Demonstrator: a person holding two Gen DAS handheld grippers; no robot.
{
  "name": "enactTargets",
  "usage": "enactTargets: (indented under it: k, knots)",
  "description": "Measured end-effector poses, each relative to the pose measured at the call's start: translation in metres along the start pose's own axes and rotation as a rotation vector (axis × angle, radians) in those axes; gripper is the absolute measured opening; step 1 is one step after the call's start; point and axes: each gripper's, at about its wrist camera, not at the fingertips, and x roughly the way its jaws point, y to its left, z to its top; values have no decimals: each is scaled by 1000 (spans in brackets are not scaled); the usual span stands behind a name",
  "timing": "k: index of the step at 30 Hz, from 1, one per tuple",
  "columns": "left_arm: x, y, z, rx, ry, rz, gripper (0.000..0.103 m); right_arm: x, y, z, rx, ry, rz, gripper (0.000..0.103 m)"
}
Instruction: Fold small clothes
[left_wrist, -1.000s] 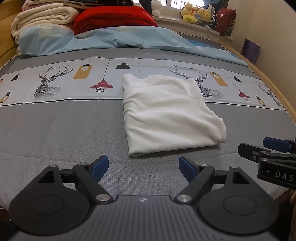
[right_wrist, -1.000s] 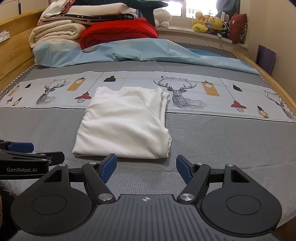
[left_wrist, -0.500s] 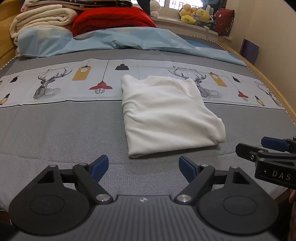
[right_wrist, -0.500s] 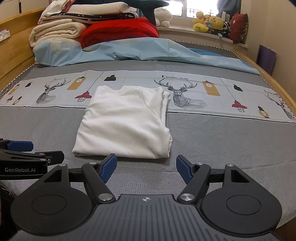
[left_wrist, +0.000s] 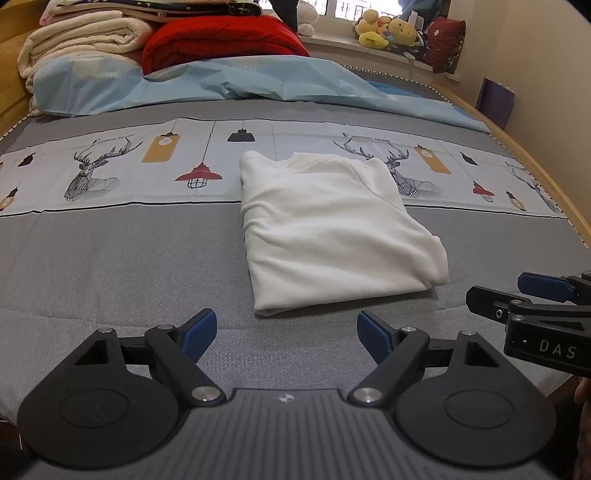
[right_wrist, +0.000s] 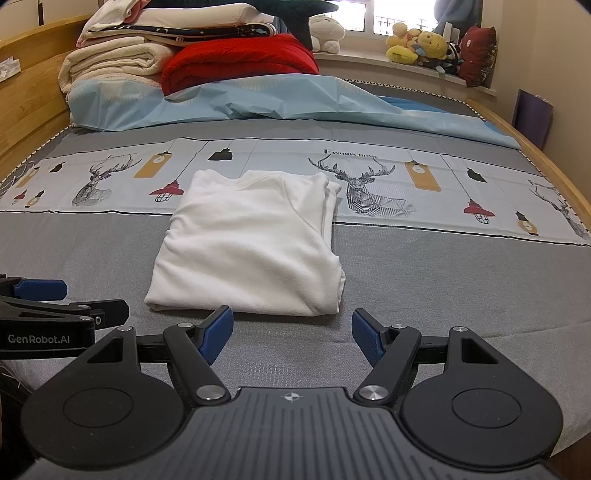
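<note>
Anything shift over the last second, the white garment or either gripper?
Nothing visibly changed. The folded white garment lies in the same spot on the bed, and the left gripper and right gripper hang open short of its near edge, holding nothing, as before.

White garment (left_wrist: 332, 229) — soft matt cloth; bedsheet (left_wrist: 110, 258) — finely woven grey fabric; bed frame (right_wrist: 22, 122) smooth wood.
</note>
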Motion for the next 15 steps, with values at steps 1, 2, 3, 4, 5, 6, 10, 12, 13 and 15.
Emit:
enactTargets:
  k: [1, 2, 3, 4, 5, 6, 10, 12, 13, 15]
  knots:
    - [0, 0, 0, 2, -1, -1, 87, 0, 0, 0, 0, 0, 0, 72]
    - [0, 0, 0, 3, -3, -2, 87, 0, 0, 0, 0, 0, 0, 72]
    - [0, 0, 0, 4, -3, -3, 87, 0, 0, 0, 0, 0, 0, 72]
    - [0, 0, 0, 4, -4, -3, 87, 0, 0, 0, 0, 0, 0, 72]
    - [0, 0, 0, 4, -3, -3, 87, 0, 1, 0, 0, 0, -1, 72]
    - [0, 0, 0, 4, -3, -3, 87, 0, 1, 0, 1, 0, -1, 72]
    - [-1, 0, 0, 7, -6, -5, 87, 0, 0, 0, 0, 0, 0, 72]
    - [-1, -1, -1, 13, -10, -7, 87, 0, 0, 0, 0, 0, 0, 72]
    - [-2, -1, -1, 15, -11, -8, 87, 0, 0, 0, 0, 0, 0, 72]
    - [-1, -1, -1, 14, -11, -7, 87, 0, 0, 0, -1, 0, 0, 72]
